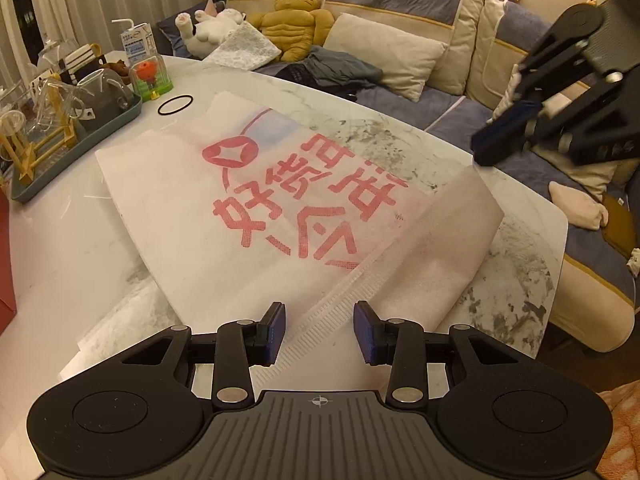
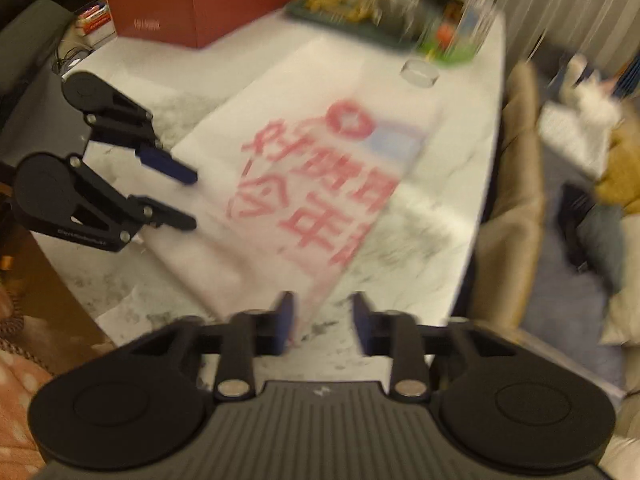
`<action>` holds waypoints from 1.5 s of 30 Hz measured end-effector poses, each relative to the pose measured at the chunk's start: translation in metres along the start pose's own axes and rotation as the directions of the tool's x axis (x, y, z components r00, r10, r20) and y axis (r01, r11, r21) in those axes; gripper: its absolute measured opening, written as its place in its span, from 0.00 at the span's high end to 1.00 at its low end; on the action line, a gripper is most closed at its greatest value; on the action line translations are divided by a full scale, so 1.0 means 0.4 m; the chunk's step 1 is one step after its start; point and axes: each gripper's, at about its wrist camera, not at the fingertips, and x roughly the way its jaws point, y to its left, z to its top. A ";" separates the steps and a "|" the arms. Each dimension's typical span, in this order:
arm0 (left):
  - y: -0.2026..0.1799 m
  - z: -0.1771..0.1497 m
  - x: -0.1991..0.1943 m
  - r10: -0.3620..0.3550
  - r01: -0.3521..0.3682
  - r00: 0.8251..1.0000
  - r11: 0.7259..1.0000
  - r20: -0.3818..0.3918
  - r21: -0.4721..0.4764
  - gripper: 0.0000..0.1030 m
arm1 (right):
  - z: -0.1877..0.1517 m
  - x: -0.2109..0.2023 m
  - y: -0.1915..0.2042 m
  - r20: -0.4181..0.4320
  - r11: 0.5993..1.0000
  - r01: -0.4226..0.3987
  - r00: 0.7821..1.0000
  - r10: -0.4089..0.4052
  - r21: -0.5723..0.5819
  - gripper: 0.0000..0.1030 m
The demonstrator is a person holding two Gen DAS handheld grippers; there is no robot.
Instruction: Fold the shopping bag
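Jaws stand apart on the left gripper above the shopping bag; the blurred right gripper seems likewise

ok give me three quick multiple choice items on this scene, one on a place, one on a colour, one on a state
1. Where does the black ring lie?
A. on the marble table, beside the tray
B. on the sofa
C. on the bag's print

2. What colour is the print on the shopping bag?
A. green
B. red
C. black

3. How do the left gripper jaws stand?
A. shut on the bag
B. shut on nothing
C. open above the bag's near edge

Answers:
1 A, the ring sits on bare marble by the tray's corner.
2 B, the characters and logo are red.
3 C, a clear gap separates the pads, with the bag showing through it.
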 end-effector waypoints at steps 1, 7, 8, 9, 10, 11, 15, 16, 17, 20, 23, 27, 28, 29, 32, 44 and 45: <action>-0.002 0.001 0.001 0.000 0.000 1.000 1.000 -0.001 0.004 0.63 | -0.001 -0.009 0.015 0.025 1.000 -0.010 1.000 0.011 -0.013 0.98; 0.010 0.004 0.003 -0.017 0.017 1.000 1.000 -0.012 -0.020 0.63 | 0.011 0.091 0.105 0.016 0.997 0.003 1.000 -0.002 -0.079 0.98; 0.016 0.000 0.002 -0.019 0.018 1.000 0.999 -0.011 -0.034 0.63 | 0.007 0.105 0.097 0.008 0.998 -0.002 1.000 0.002 -0.059 0.98; 0.022 -0.005 -0.002 -0.012 0.012 1.000 0.999 -0.010 -0.043 0.63 | 0.003 0.119 0.089 0.000 0.999 -0.007 1.000 0.007 -0.040 0.96; 0.025 -0.011 -0.009 -0.001 0.001 1.000 0.999 -0.005 -0.042 0.63 | -0.002 0.133 0.081 -0.008 1.000 -0.011 1.000 0.011 -0.020 0.96; 0.027 -0.020 -0.019 0.009 -0.008 1.000 1.000 0.009 -0.029 0.63 | -0.006 0.147 0.074 -0.016 1.000 -0.016 1.000 0.016 0.000 0.96; 0.015 -0.060 -0.092 0.008 -0.016 0.993 0.998 0.121 0.062 0.63 | -0.018 0.170 0.067 -0.020 1.000 -0.020 1.000 0.020 -0.011 0.96; 0.008 -0.066 -0.110 -0.010 -0.004 0.990 0.995 0.141 0.096 0.63 | -0.019 0.168 0.070 -0.019 1.000 -0.019 1.000 0.019 -0.018 0.96; 0.002 -0.071 -0.123 -0.032 0.012 0.988 0.991 0.149 0.131 0.63 | -0.019 0.166 0.070 -0.018 1.000 -0.020 1.000 0.019 -0.013 0.96; -0.029 -0.082 -0.125 -0.066 0.037 0.991 0.971 0.117 0.238 0.63 | -0.019 0.165 0.066 -0.015 1.000 -0.026 1.000 0.026 0.007 0.96; -0.051 -0.081 -0.087 -0.042 0.024 0.998 0.952 0.051 0.304 0.63 | -0.022 0.154 0.066 -0.013 1.000 -0.028 1.000 0.028 0.003 0.96; -0.028 -0.069 -0.051 -0.089 0.085 0.996 0.970 0.008 0.229 0.62 | -0.021 0.153 0.071 -0.019 1.000 -0.024 1.000 0.024 -0.016 0.96; -0.019 -0.063 -0.046 -0.101 0.100 0.995 0.974 -0.005 0.202 0.62 | -0.021 0.153 0.072 -0.019 1.000 -0.023 1.000 0.023 -0.019 0.96; -0.016 -0.061 -0.044 -0.107 0.107 0.994 0.975 -0.013 0.195 0.62 | -0.021 0.153 0.072 -0.018 0.999 -0.023 1.000 0.023 -0.022 0.96; -0.016 -0.061 -0.041 -0.116 0.118 0.993 0.973 -0.025 0.196 0.62 | -0.020 0.149 0.075 -0.020 0.999 -0.023 1.000 0.022 -0.045 0.96; 0.020 -0.041 -0.030 -0.188 0.196 0.979 0.974 -0.074 0.115 0.62 | -0.030 0.092 0.243 0.054 0.789 -0.044 0.994 0.098 -0.613 0.63; 0.018 -0.040 -0.030 -0.186 0.194 0.980 0.974 -0.075 0.116 0.62 | -0.034 0.108 0.255 0.038 0.768 -0.044 0.995 0.089 -0.639 0.64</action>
